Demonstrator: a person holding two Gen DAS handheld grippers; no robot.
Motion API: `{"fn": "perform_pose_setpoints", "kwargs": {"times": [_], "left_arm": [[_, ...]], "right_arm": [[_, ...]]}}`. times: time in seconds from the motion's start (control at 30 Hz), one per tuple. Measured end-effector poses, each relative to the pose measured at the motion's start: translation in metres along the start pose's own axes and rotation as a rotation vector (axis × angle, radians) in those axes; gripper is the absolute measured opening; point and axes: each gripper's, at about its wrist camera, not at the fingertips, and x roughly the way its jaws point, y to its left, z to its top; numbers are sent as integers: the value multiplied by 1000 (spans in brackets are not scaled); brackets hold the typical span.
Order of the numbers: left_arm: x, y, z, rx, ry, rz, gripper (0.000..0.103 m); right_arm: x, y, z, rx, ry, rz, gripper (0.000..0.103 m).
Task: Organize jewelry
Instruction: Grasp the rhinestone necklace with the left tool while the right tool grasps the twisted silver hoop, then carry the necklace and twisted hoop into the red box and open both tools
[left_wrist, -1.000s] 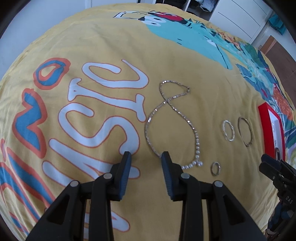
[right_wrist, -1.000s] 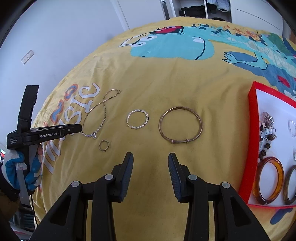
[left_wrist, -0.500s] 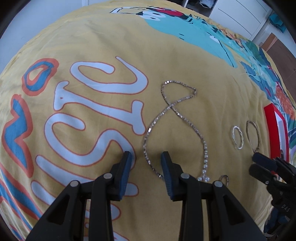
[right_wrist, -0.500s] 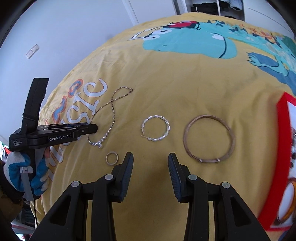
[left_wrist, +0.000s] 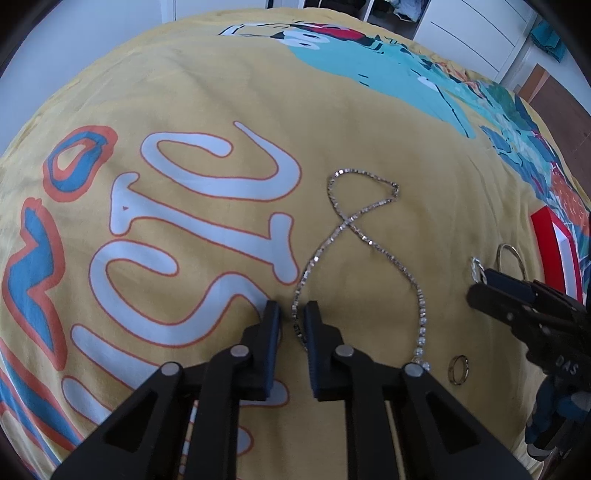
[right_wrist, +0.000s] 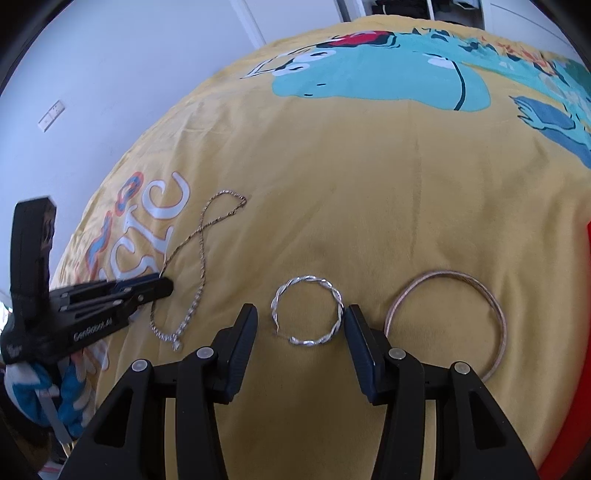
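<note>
straddling the near left run of the necklace (left_wrist: 369, 242), the left gripper (left_wrist: 293, 314) points down at the yellow bedspread (left_wrist: 221, 92); its jaws have just been closing and now stand narrow, with the chain in the gap, but i cannot tell whether the pads already press on it. the necklace lies in a figure-eight loop beside the white printed lettering (left_wrist: 207, 229), its pendant end trailing toward a small gold ring (left_wrist: 458, 370) just right of it. the right gripper (right_wrist: 300, 321) has its jaws apart, having just been opening, and they bracket the twisted silver bangle (right_wrist: 306, 309), which lies flat on the cloth between the fingertips; contact with the pads is not clear. just right of that bangle lies a larger plain gold bangle (right_wrist: 447, 321), apart from it. a red tray (left_wrist: 552, 236) sits at the far right edge of the bed. a blue-and-white gloved hand (right_wrist: 40, 391) grips the left tool's handle.
</note>
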Motion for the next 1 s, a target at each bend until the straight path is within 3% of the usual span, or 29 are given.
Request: {"fn": "perform_pose_setpoints", "kwargs": {"times": [0.1, 0.4, 0.7, 1.0], "left_arm": [[-1, -1, -2, 2, -4, 4, 8], [-13, -7, -6, 16, 7, 49, 2], [-49, -18, 5, 38, -37, 112, 2], [-114, -48, 17, 77, -136, 125, 2]], "right_arm": [[6, 2, 1, 7, -2, -8, 40], [-9, 9, -4, -17, -33, -16, 39], [-65, 12, -15, -15, -107, -5, 39], [-130, 16, -31, -21, -177, -8, 39]]}}
